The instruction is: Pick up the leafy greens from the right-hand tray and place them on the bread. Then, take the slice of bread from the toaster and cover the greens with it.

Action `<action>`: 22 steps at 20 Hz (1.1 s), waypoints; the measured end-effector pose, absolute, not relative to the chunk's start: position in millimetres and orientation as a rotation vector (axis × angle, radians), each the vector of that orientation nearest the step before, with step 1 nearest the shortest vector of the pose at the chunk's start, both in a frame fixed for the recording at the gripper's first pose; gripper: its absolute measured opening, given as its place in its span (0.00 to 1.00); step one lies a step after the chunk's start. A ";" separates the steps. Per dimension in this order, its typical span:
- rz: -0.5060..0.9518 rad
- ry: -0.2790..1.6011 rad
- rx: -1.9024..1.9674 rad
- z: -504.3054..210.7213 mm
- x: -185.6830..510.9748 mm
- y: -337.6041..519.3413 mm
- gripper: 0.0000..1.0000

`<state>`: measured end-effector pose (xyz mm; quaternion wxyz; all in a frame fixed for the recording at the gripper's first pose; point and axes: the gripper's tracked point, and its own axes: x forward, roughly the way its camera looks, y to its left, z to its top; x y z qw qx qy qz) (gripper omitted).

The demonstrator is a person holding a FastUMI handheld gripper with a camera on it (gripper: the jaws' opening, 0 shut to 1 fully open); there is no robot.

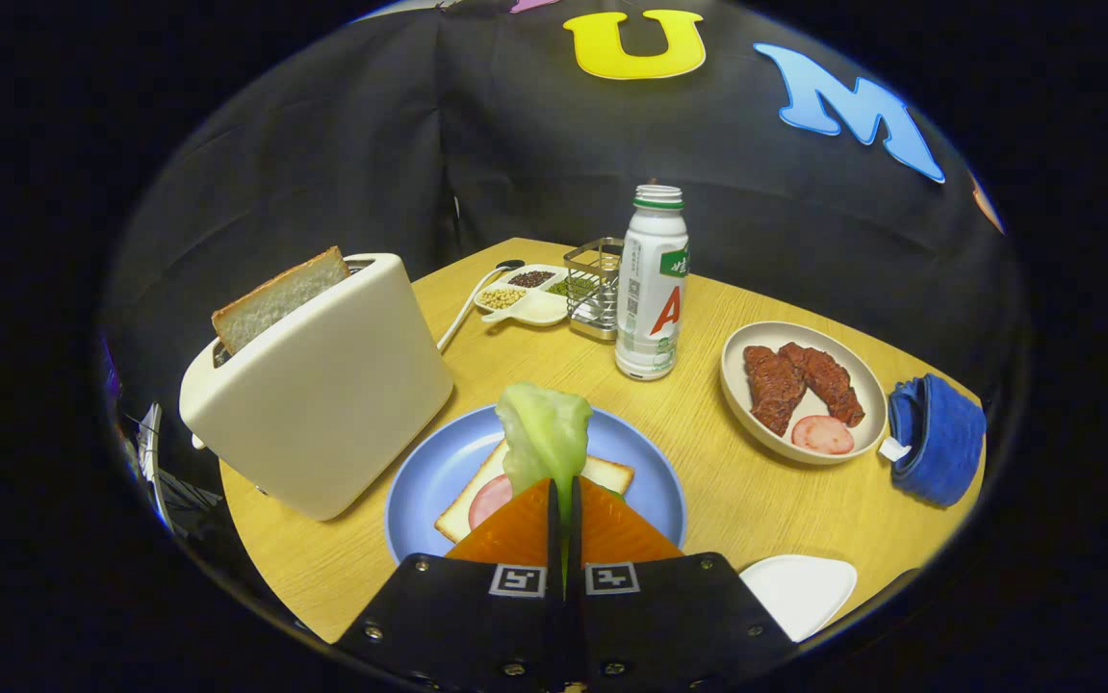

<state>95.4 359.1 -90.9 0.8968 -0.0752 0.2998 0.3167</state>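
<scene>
At the left of the frame a slice of bread sticks out of the toaster, in the middle the tongs are pinched together on the leafy greens over the bread on the blue plate, where a tilt might drop the leaf off the side, and the bottle further right shows a big red "A".

Toaster left of plate, bottle behind, meat dish right.

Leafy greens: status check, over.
Tongs shut on leafy greens. Greens held above bread on blue plate. Toaster slice not yet taken. Nothing in the way.
</scene>
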 end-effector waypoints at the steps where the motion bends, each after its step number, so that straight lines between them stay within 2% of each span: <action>1: 0.657 0.624 -0.154 -91.8 96.3 360.5 0.01; 7: 0.687 0.636 -0.126 -91.3 98.6 373.1 0.02; 9: 0.700 0.638 -0.128 -90.9 98.0 376.3 0.11; 10: 0.694 0.634 -0.142 -90.4 98.6 374.7 0.13; 22: 0.659 0.550 -0.151 -72.2 92.6 371.3 0.14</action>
